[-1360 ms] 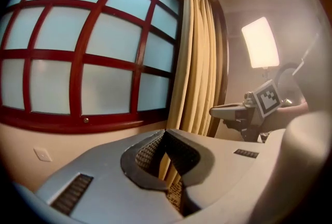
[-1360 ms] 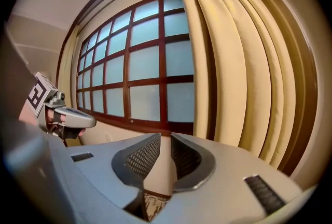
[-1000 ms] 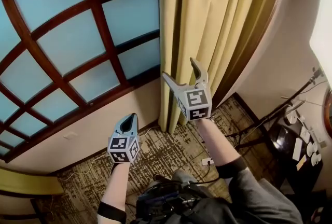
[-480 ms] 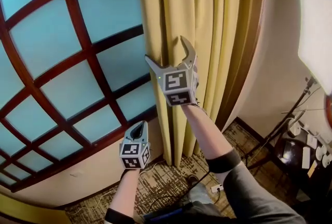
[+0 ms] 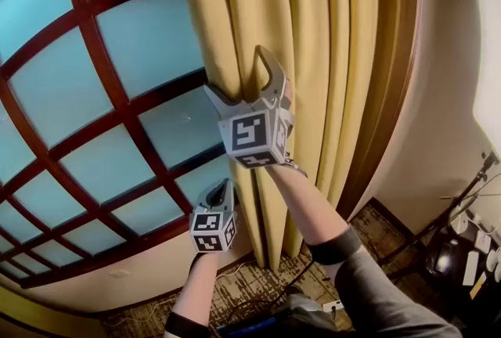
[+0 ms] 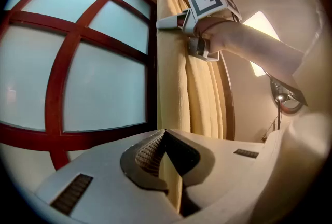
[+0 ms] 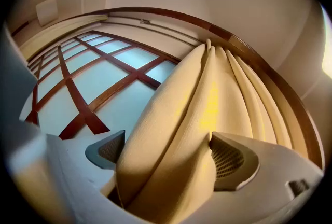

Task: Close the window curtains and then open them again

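While the right arm stretches up from the lower right, the right gripper points slightly upward at the curtain. The left arm is lower, and the left gripper is held level just beneath the right one with its jaws pressed together on nothing.

The curtain is yellow and hangs in thick vertical folds, gathered at the right side of the window. The red-framed panes are left bare.

The right jaws have just been opening and now stand wide apart, with the curtain's leading fold bulging between them. The fabric seems to brush both pads without being pinched, though that is hard to judge. The left gripper is near the curtain's edge, apart from it.
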Available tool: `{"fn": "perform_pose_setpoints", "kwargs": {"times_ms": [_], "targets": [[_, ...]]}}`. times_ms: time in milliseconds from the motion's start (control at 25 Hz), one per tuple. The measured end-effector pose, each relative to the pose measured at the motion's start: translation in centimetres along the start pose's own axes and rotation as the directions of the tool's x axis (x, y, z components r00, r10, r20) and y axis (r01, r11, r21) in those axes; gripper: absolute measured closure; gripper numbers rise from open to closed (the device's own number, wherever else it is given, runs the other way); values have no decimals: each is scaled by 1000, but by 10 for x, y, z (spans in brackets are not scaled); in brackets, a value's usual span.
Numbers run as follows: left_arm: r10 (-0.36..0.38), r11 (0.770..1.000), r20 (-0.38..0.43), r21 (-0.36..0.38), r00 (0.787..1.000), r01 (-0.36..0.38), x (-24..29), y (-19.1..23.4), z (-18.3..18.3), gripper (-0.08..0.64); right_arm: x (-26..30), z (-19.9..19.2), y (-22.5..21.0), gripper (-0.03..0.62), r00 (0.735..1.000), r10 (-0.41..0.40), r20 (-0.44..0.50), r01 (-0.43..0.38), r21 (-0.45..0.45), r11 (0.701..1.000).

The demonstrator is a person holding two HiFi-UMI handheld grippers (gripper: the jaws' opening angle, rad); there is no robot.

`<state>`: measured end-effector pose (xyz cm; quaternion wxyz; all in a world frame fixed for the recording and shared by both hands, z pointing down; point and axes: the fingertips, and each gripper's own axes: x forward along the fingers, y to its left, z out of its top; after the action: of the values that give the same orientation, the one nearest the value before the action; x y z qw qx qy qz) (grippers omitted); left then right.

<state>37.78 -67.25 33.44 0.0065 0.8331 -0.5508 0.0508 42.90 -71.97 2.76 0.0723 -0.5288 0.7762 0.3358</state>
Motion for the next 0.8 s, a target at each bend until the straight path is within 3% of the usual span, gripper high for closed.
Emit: {"fn": "perform_pose_setpoints", "kwargs": {"times_ms": [120, 320, 560, 680, 800], "targets": [[2, 1000, -1, 3, 1000, -2, 13, -4, 1, 560, 5, -5, -2, 90, 999, 46, 19, -46, -3, 999], [17, 1000, 3, 2, 1000, -17, 32, -8, -2, 560, 6, -12, -9, 319, 994, 90, 70, -88, -23, 996], [42, 999, 2, -7, 999, -42, 57, -17, 1, 560, 11, -15, -20, 516, 970, 181, 163, -191, 48, 980], [81, 997, 18, -11, 997, -81, 64, -13, 4, 560, 14, -14, -19, 549, 944, 240, 227, -261, 67, 963], [111, 994, 23, -21, 994, -110, 64, -11, 7, 560, 14, -9, -7, 555, 909, 317, 271, -335, 20, 942]]}}
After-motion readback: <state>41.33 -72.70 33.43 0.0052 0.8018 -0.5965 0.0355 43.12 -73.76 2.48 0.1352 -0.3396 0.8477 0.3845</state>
